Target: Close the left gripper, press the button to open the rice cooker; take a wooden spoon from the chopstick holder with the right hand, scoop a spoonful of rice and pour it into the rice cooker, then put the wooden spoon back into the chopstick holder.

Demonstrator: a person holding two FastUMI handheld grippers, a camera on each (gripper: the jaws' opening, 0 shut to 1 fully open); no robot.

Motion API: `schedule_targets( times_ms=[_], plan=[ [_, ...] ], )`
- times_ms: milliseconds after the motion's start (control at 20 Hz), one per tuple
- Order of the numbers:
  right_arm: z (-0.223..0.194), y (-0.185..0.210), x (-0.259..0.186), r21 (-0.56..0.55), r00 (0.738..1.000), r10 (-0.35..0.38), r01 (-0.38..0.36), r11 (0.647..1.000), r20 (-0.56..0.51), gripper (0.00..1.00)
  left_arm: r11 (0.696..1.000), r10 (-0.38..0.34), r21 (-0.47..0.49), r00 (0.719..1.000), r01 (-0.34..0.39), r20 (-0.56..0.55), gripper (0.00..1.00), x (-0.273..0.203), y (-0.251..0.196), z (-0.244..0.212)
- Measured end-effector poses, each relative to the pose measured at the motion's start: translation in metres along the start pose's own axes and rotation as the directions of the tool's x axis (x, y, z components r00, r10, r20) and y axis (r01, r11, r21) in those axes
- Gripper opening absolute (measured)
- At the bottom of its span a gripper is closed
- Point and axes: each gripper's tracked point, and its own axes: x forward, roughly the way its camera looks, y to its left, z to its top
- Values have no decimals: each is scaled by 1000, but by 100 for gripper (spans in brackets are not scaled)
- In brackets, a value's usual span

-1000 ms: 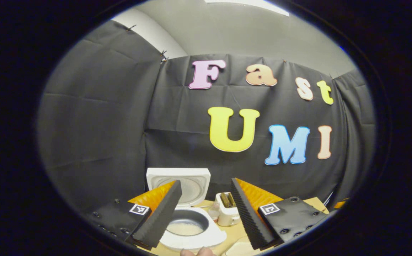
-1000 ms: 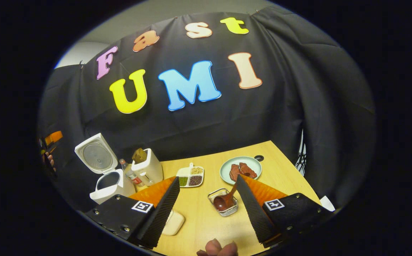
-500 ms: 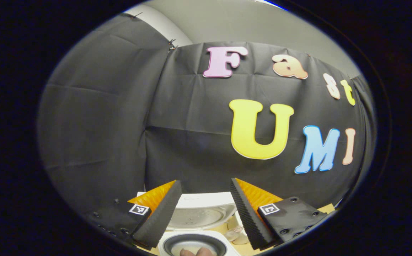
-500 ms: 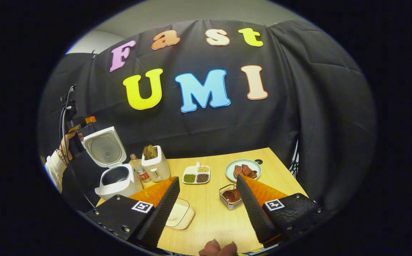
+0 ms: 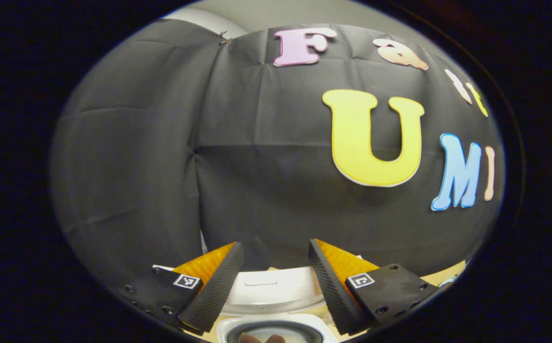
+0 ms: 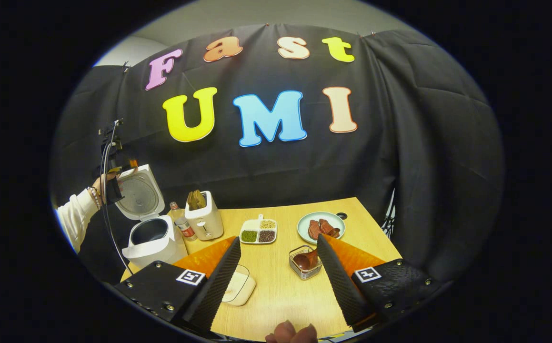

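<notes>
Wooden counter point(image 6: 280, 290) backed by black cloth; rice cooker point(image 6: 149, 240) sits lid-up at 9 o'clock. Left tool point(image 5: 276, 286) and right tool point(image 6: 278, 281) both gape, holding nothing.

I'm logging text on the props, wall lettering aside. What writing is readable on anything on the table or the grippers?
Bottle label: too small to read.
Square markers on the left gripper and right gripper: patterns only, no words.
Rice cooker: no readable text.
</notes>
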Motion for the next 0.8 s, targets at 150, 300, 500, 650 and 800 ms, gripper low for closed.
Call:
schedule_targets(
  times_ms=[150, 300, 500, 650, 800],
  plan=[
    [-2, 5, 5, -2, 1000, 19, -19, 1000, -15, 98, 1000, -14, -18, 1000, 14, -1, 94, -23, -5, -4],
    [-3, 12, 7, 20, 999, 41, -40, 999, -25, 98, 1000, -13, 7, 1000, 13, 24, 95, -57, -12, -18],
    [-3, 16, 7, -11, 998, 51, -52, 999, -34, 98, 999, -32, 12, 999, 32, 11, 93, -121, -26, -66],
    [-9, 18, 7, -10, 996, 64, -64, 998, -55, 98, 998, -55, 7, 998, 56, -31, 95, -156, -35, -113],
    [-17, 24, 5, 3, 993, 81, -81, 997, -81, 98, 998, -56, -17, 994, 54, -92, 95, -173, -39, -160]
  ],
)
